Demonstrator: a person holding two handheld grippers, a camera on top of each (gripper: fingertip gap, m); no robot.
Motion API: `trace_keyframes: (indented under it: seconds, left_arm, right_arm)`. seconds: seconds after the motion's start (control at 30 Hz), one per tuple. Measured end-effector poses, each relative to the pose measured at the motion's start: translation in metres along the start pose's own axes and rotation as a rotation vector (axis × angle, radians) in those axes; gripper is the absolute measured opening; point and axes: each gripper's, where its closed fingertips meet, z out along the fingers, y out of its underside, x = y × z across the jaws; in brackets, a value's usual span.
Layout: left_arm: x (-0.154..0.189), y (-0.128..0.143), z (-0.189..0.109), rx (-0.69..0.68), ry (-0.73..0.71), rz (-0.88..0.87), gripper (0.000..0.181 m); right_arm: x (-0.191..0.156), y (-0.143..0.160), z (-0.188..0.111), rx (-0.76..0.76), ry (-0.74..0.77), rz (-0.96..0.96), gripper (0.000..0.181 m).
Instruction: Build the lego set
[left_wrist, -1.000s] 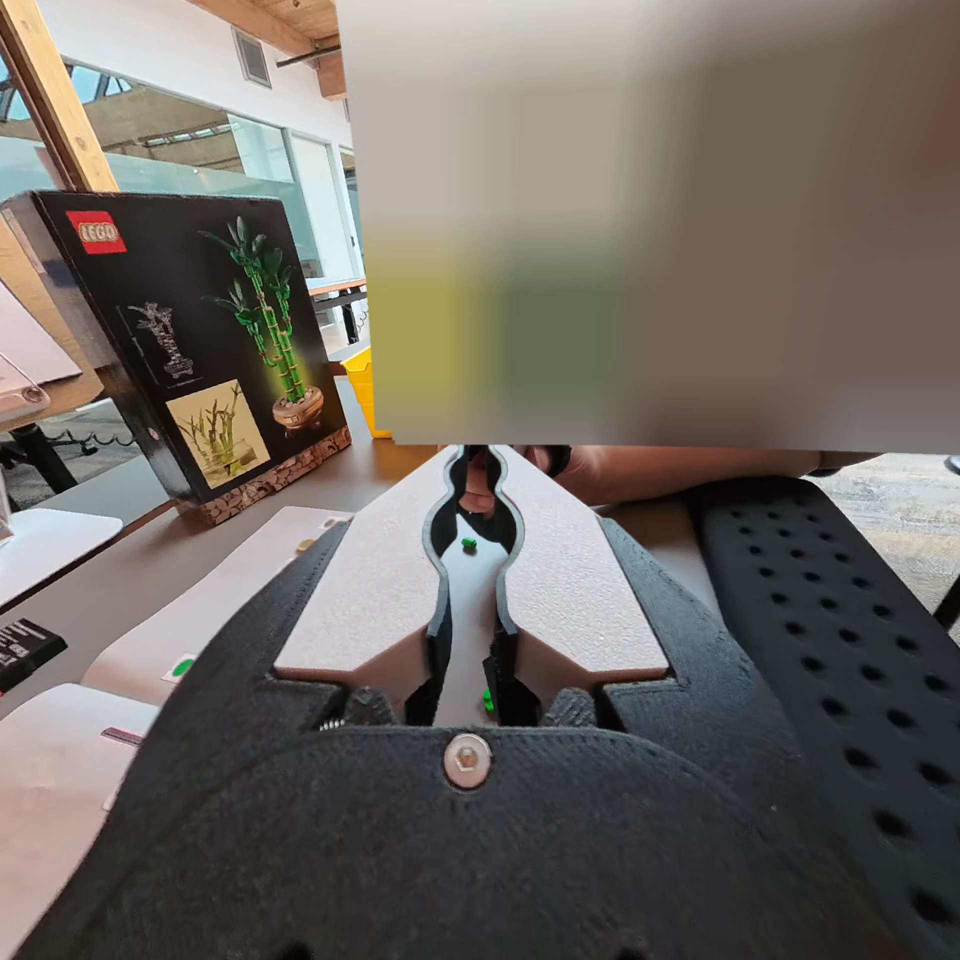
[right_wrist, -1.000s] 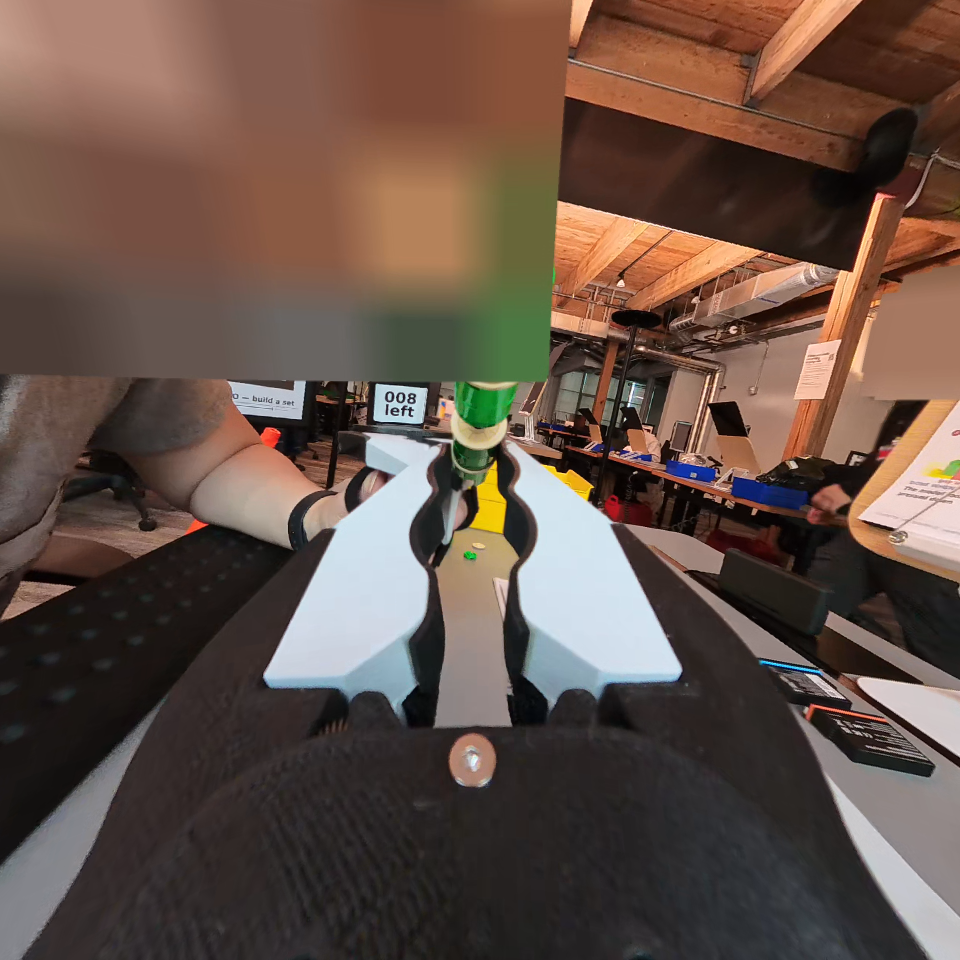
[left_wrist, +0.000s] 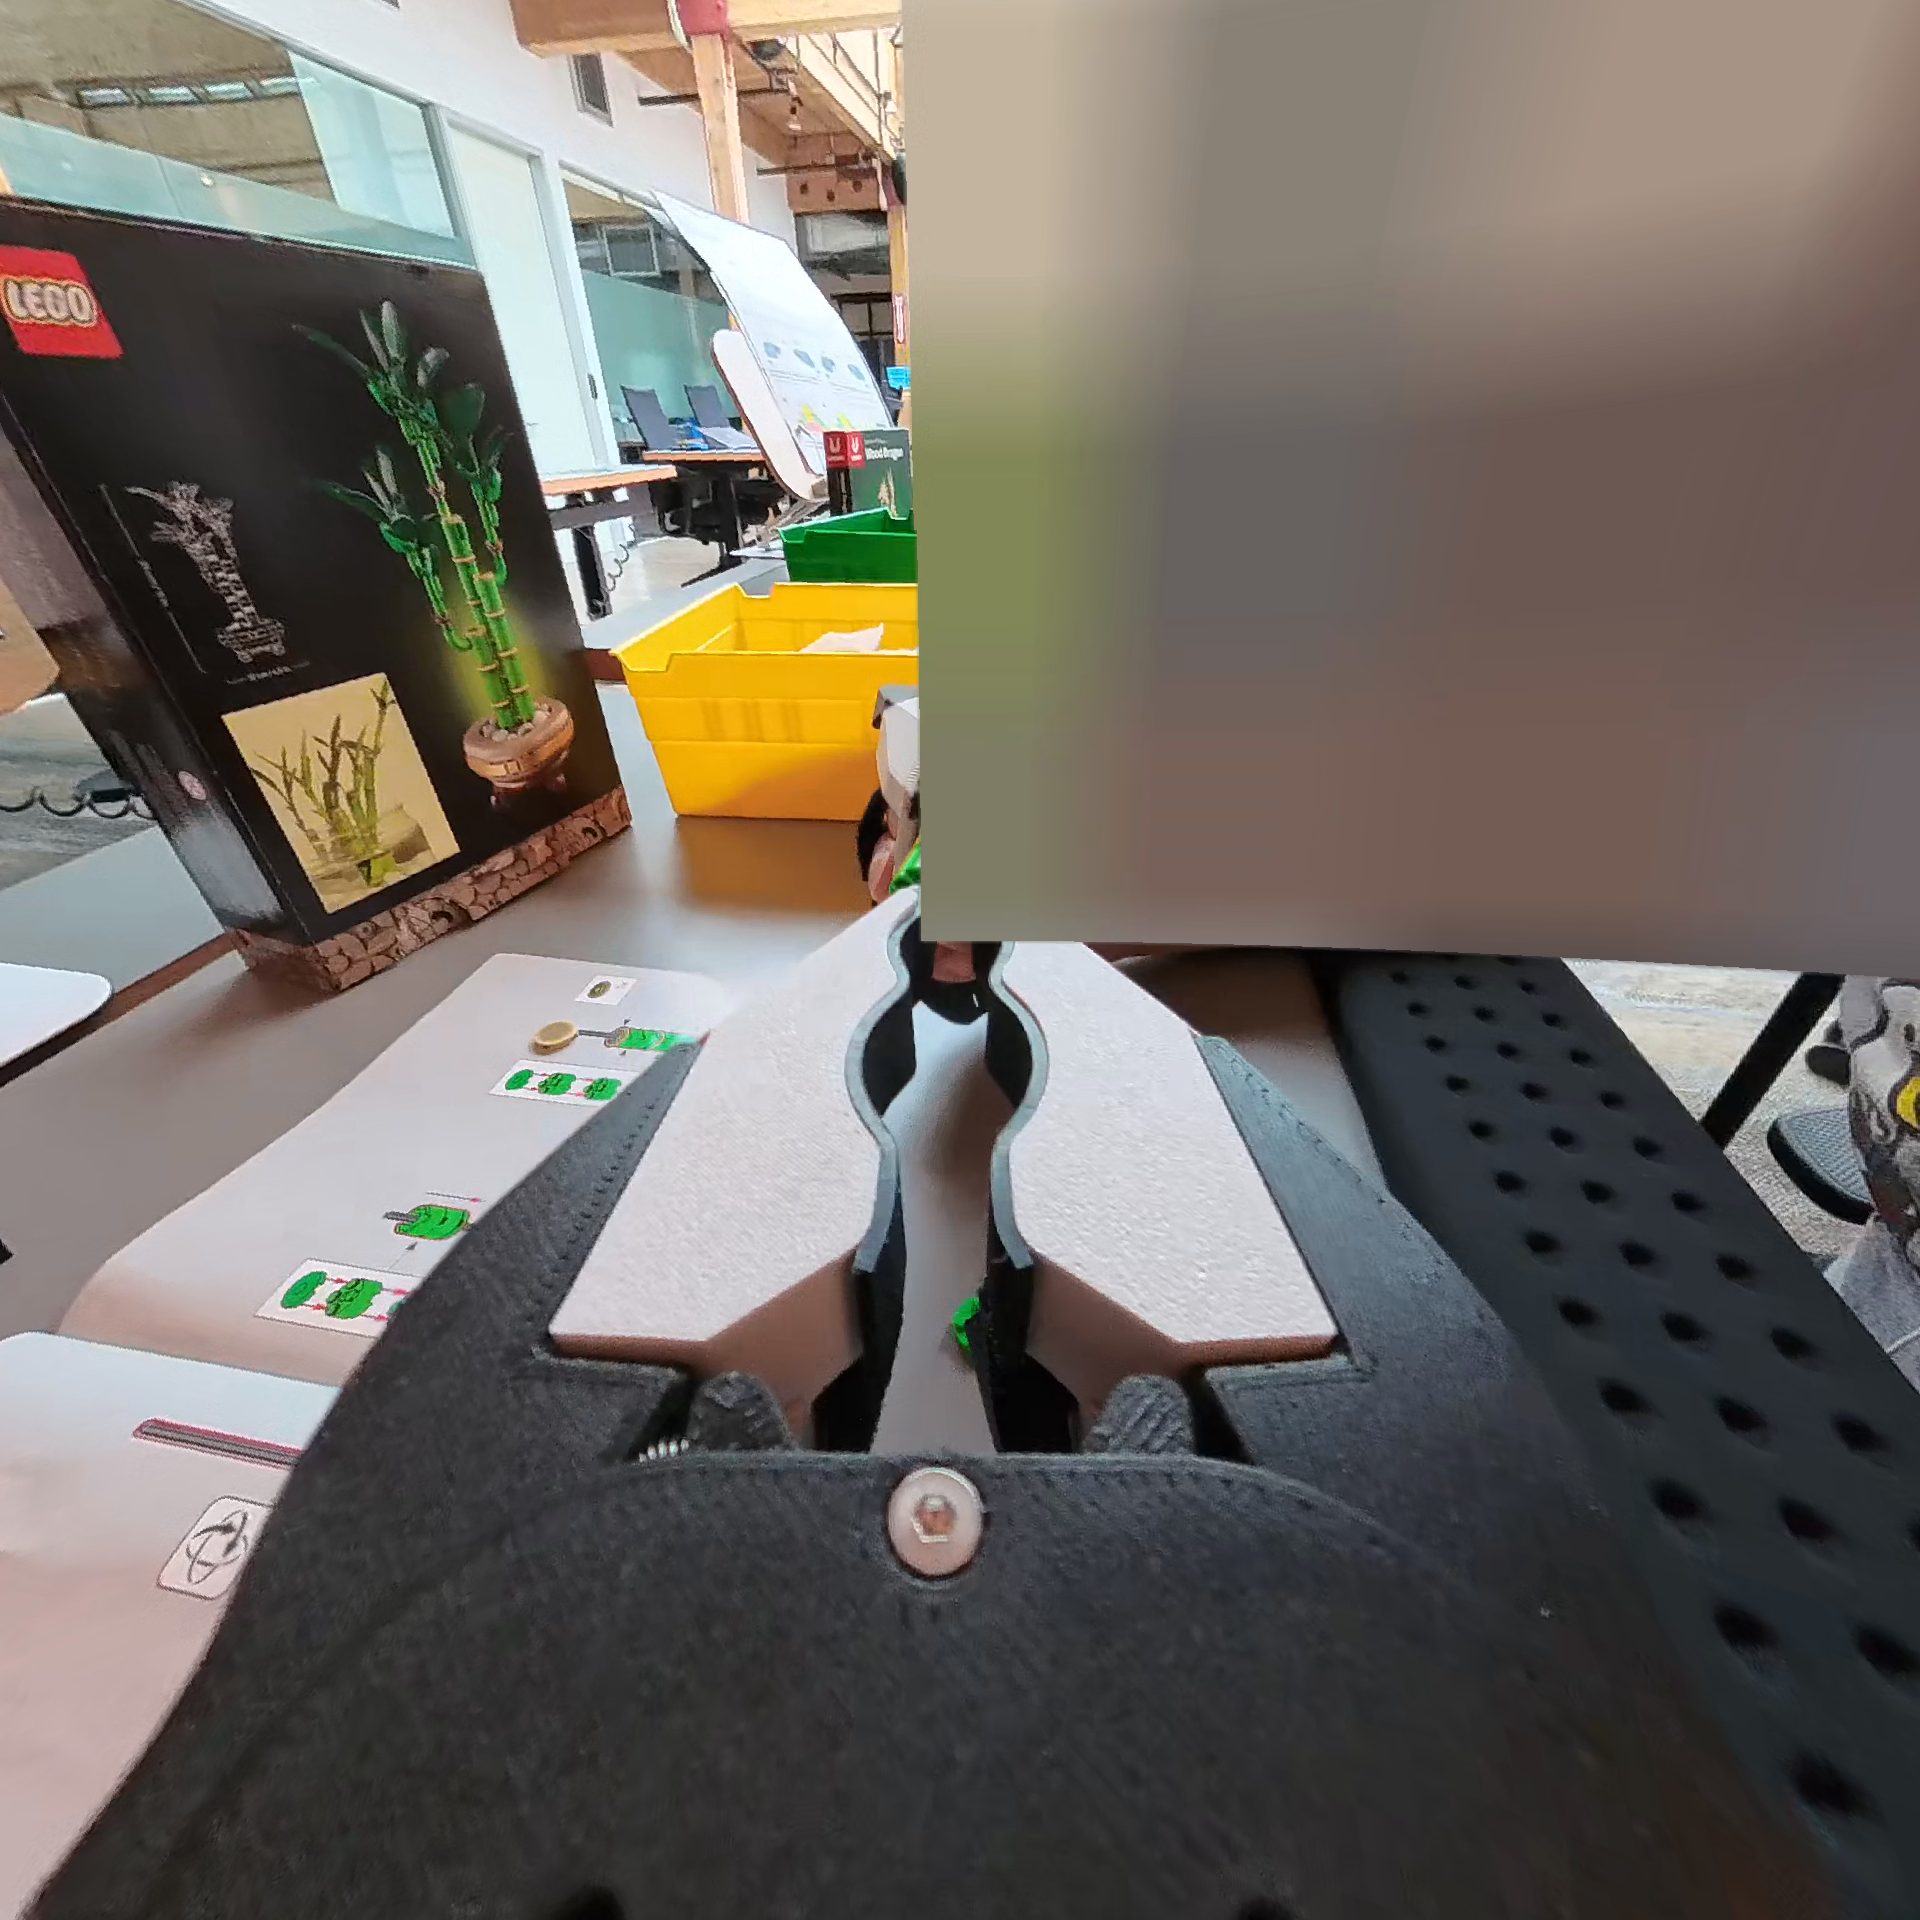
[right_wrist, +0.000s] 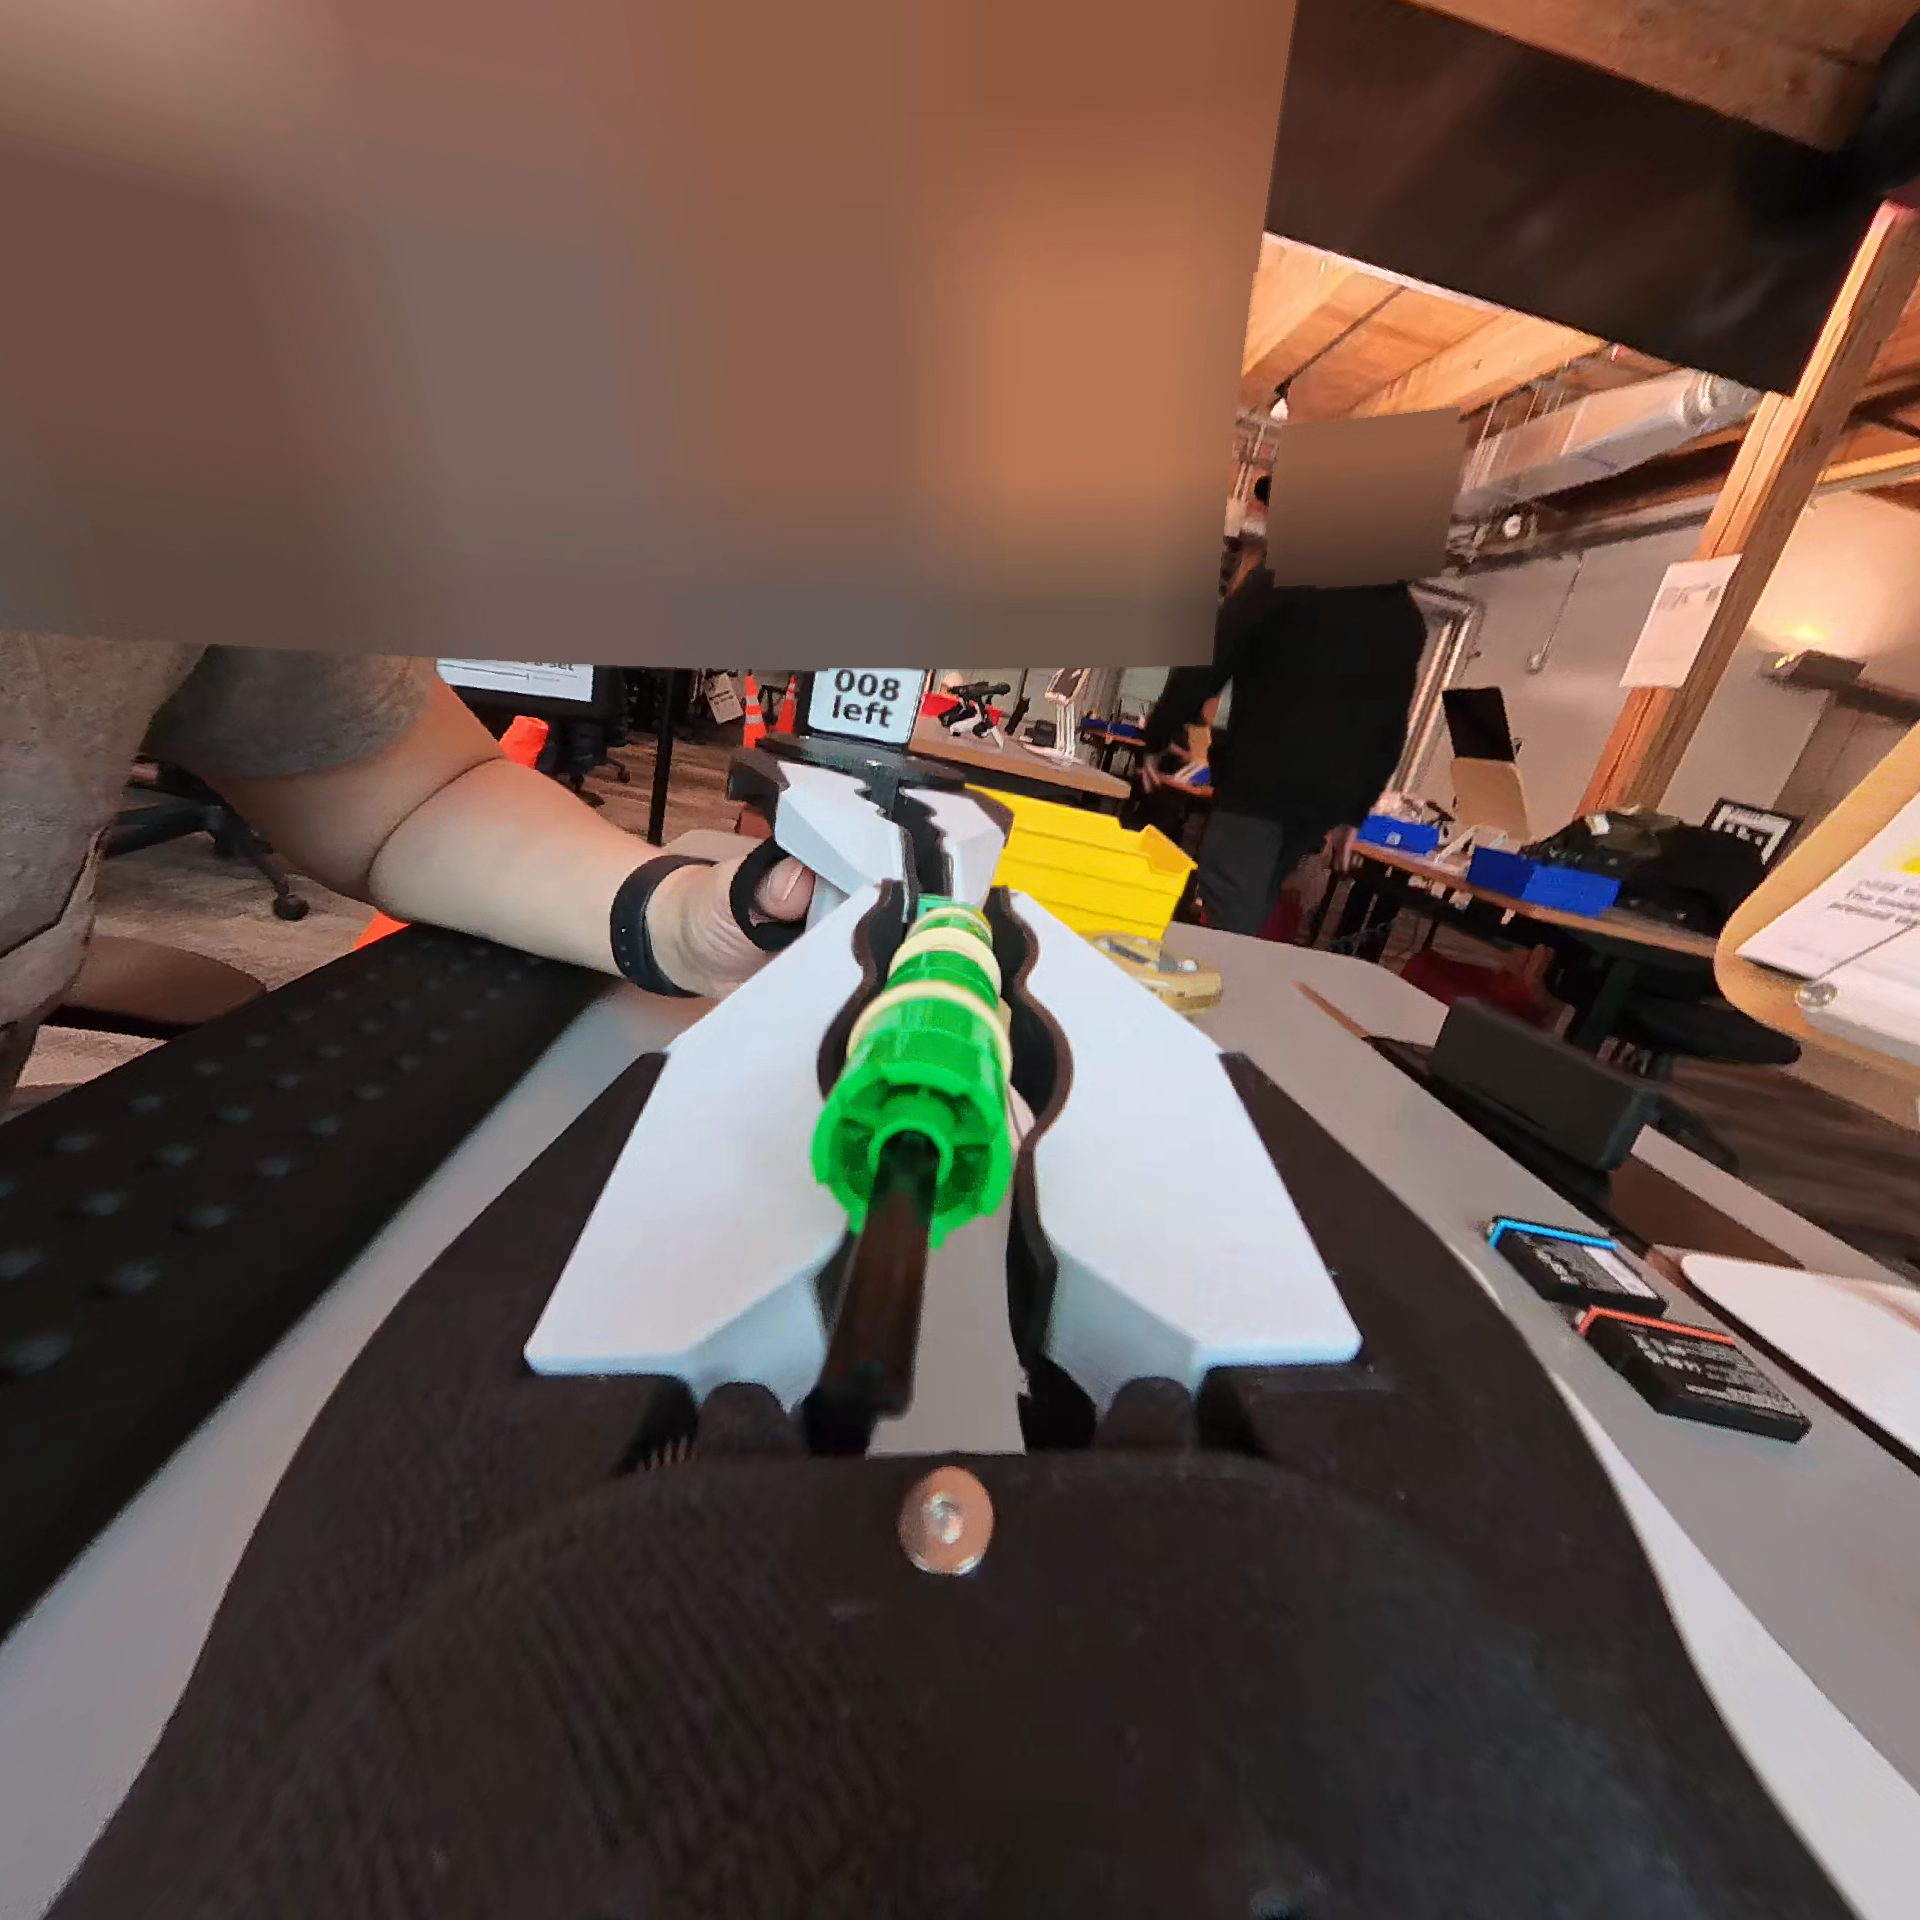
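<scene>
The right gripper (right_wrist: 935, 997) is being kept closed around a partly built bamboo stalk (right_wrist: 930, 1070) of green and tan rings on a dark axle. The left gripper's (left_wrist: 948, 997) grip cannot be told. Most of the set is judged unbuilt, with the instruction booklet (left_wrist: 416, 1122) lying open.

1. In the right wrist view, the green stalk assembly (right_wrist: 930, 1049) fills the channel between the right gripper's (right_wrist: 940, 914) fingers; its dark axle runs back toward the base.
2. Straight ahead, the left gripper (right_wrist: 894, 831) blocks the way, tip near tip.
3. To the right, bare surface (right_wrist: 1299, 997) lies open as far as the black adapter (right_wrist: 1538, 1081).
4. In the left wrist view, the set box (left_wrist: 301, 582) and yellow bin (left_wrist: 769, 707) wall the far side; the open instruction booklet (left_wrist: 343, 1153) lies flat in front of them.
</scene>
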Motion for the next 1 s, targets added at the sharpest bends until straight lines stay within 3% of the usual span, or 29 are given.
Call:
trace_keyframes:
  seconds: [0.6, 0.87, 1.0]
  left_arm:
    - [-0.003, 0.007, 0.001, -0.016, 0.002, 0.016, 0.002]
    - [-0.010, 0.004, 0.003, 0.038, -0.017, -0.162, 0.010]
    - [-0.013, -0.001, 0.002, 0.115, 0.060, -0.419, 0.012]
  right_arm:
    - [0.003, 0.011, 0.000, -0.118, 0.024, 0.022, 0.015]
    - [0.009, 0.009, 0.001, -0.210, 0.216, -0.477, 0.015]
    - [0.009, 0.003, 0.000, -0.199, 0.254, -0.598, 0.014]
